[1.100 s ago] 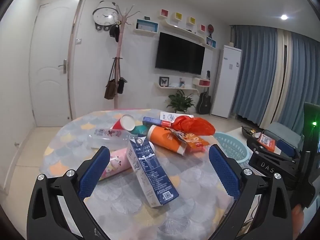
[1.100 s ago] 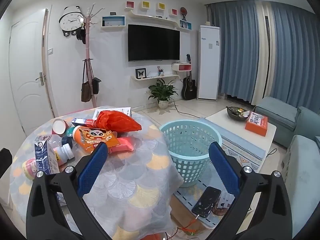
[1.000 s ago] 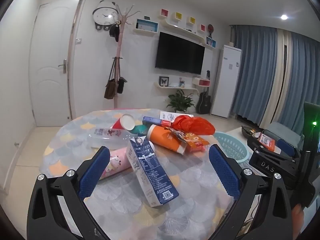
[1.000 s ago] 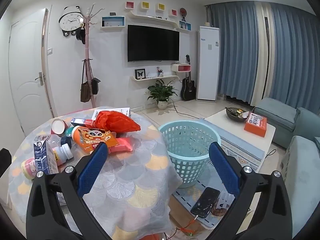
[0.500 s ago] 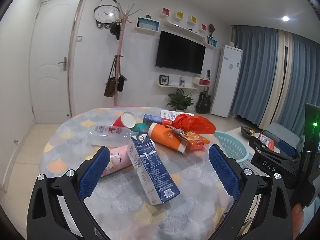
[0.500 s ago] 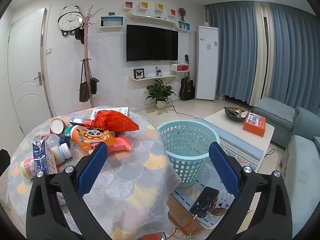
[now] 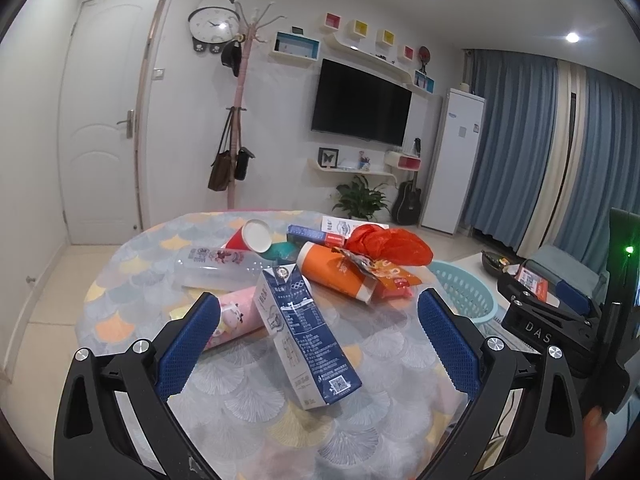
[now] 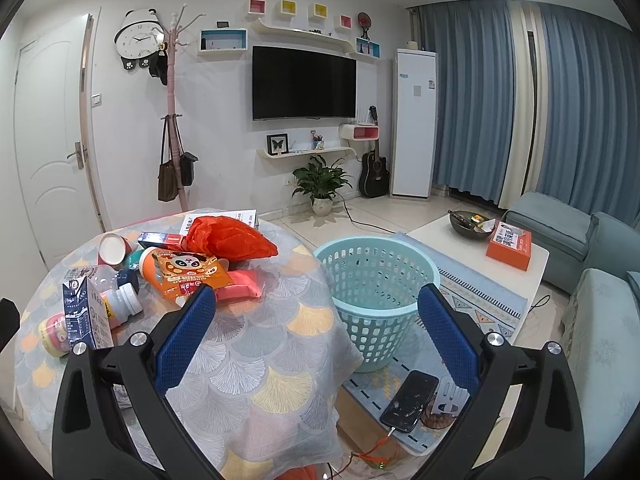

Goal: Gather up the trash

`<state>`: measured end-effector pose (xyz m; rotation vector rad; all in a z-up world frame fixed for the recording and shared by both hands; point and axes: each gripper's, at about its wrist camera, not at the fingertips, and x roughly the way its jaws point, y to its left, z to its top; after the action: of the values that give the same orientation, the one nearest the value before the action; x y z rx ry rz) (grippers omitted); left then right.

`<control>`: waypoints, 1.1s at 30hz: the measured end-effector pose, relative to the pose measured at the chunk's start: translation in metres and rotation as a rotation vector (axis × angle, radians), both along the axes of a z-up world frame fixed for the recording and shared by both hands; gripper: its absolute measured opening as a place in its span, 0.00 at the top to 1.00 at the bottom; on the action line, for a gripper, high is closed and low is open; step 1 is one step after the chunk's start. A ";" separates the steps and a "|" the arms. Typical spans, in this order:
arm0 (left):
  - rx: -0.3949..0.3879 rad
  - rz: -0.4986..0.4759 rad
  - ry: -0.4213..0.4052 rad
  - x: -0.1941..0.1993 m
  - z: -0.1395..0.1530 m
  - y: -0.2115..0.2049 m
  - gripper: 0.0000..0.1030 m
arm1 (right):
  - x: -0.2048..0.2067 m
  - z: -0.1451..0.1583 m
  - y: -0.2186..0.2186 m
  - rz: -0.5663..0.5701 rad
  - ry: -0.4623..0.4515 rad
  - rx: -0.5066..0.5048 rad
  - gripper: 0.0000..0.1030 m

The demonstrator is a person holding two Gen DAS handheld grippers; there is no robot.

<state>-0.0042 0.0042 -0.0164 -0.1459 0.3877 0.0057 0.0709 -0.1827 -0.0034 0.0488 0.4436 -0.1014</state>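
Observation:
A pile of trash lies on the round table point(image 7: 380, 412). A blue milk carton point(image 7: 304, 336) leans nearest to my left gripper point(image 7: 316, 344), which hangs open just short of it. Behind the carton lie a pink bottle point(image 7: 238, 318), a clear bottle point(image 7: 218, 266), an orange tube point(image 7: 336, 276), a snack packet point(image 7: 384, 270), a red plastic bag point(image 7: 386, 246) and a red cup point(image 7: 250, 236). My right gripper point(image 8: 316, 344) is open and empty over the table's right edge point(image 8: 280, 364). A light blue basket point(image 8: 378, 296) stands on the floor beside the table.
A phone point(image 8: 410, 400) on a cable lies on the rug below the basket. A white coffee table point(image 8: 480, 256) carries an orange box point(image 8: 509, 248) and a dark bowl point(image 8: 470, 225). Sofas point(image 8: 600, 280) stand at the right. My right gripper's body point(image 7: 560, 320) shows in the left wrist view.
The left wrist view has dropped and edged slightly closer to the milk carton. The right wrist view has barely shifted. Both grippers stay open.

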 end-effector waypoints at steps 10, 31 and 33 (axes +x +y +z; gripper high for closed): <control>-0.006 0.007 0.005 0.003 -0.001 0.005 0.07 | 0.000 0.000 0.000 0.000 -0.001 0.001 0.07; 0.014 0.168 0.062 0.017 -0.003 0.098 0.07 | 0.005 0.005 0.073 0.274 0.042 0.023 0.57; 0.029 0.172 0.117 0.029 -0.009 0.111 0.07 | 0.007 0.003 0.092 0.342 0.069 0.039 0.57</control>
<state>0.0247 0.1149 -0.0251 -0.1508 0.4905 0.1903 0.0783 -0.0902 -0.0003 0.0070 0.5175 0.2428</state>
